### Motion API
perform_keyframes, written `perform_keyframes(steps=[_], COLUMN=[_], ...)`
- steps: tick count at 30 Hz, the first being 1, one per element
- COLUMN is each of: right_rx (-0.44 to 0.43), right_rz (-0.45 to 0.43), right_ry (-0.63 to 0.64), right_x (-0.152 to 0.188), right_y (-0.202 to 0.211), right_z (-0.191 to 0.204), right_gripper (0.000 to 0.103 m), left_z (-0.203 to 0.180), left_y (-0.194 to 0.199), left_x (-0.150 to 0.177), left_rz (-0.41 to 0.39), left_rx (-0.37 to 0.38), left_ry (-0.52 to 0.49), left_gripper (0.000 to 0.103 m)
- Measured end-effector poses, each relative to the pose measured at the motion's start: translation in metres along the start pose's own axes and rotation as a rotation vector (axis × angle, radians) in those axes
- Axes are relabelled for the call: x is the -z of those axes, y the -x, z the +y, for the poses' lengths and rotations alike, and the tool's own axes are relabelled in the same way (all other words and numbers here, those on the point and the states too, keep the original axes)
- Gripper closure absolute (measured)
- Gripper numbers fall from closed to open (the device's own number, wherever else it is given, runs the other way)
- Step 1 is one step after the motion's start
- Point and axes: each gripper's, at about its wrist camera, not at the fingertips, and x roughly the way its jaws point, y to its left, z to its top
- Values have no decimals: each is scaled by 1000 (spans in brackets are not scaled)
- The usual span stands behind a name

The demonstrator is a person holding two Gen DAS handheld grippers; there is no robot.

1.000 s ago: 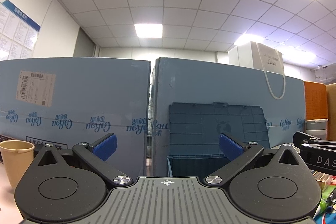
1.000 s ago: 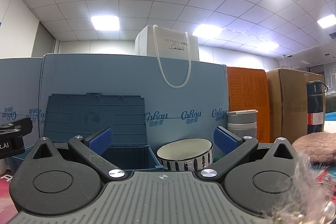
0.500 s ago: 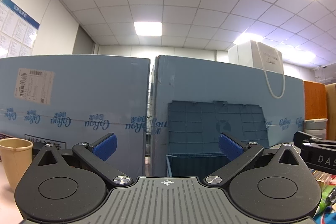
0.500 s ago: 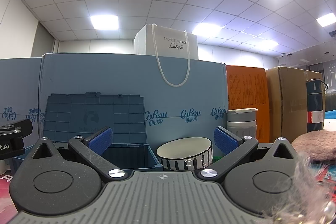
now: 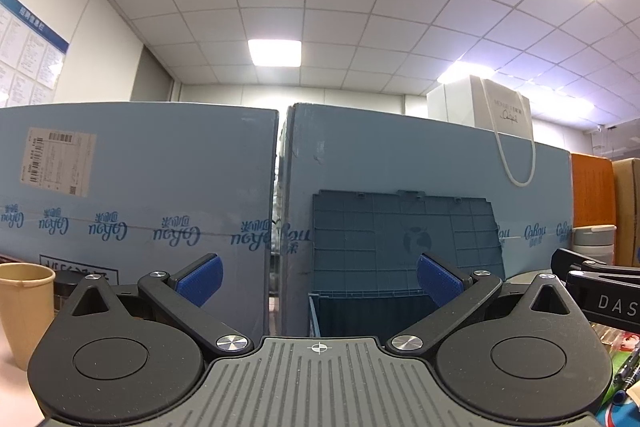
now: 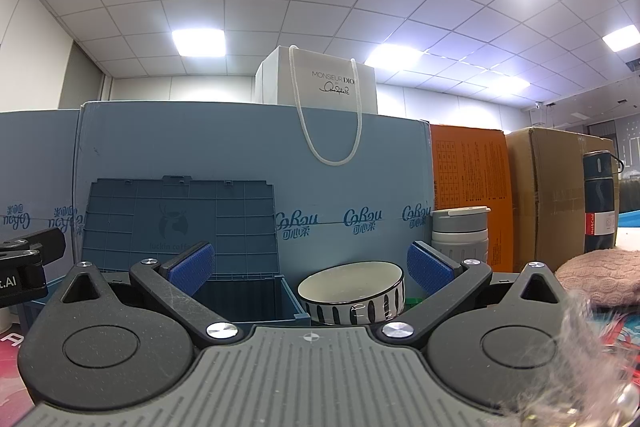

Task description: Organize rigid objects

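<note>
Two handheld grippers point level across a cluttered desk toward a wall of blue cardboard boxes (image 5: 140,187), each with its jaws spread wide and nothing between them. Seen from the right wrist, the right gripper (image 6: 308,269) faces a striped ceramic bowl (image 6: 352,293) that sits on the desk just right of a dark blue plastic crate (image 6: 248,297), whose ribbed lid (image 6: 180,223) stands upright against the boxes behind it. A grey lidded container (image 6: 460,237) stands behind the bowl to the right, near an orange box (image 6: 472,187), a brown carton (image 6: 556,195) and a dark flask (image 6: 600,203); a pink knitted cloth (image 6: 600,277) lies at the right edge. A white paper bag (image 6: 320,83) rests atop the blue boxes, its cord handle hanging down. From the left wrist, the left gripper (image 5: 318,281) looks at the same crate (image 5: 368,311), with a paper cup (image 5: 24,311) standing at far left and pens (image 5: 624,371) lying at lower right.
</note>
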Motion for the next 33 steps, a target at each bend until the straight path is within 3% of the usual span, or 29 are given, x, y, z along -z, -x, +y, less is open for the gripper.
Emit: perform_keyframes(steps=[23, 27, 31, 33], right_rx=[-8, -11, -78, -112], right_rz=[-3, 29, 67, 65], right_ry=[0, -6, 2, 25], right_x=[-1, -6, -21, -29], right_y=[2, 6, 14, 22], right_z=[0, -3, -18, -31], right_gripper=[0, 0, 0, 0], left_z=[0, 3, -7, -9], left_y=[-5, -2, 2, 4], left_x=[0, -2, -8, -15], left_rz=[22, 39, 105, 153], left_rx=[-14, 30, 65, 119], left_ry=[3, 15, -40, -10], left_gripper=[0, 0, 0, 0])
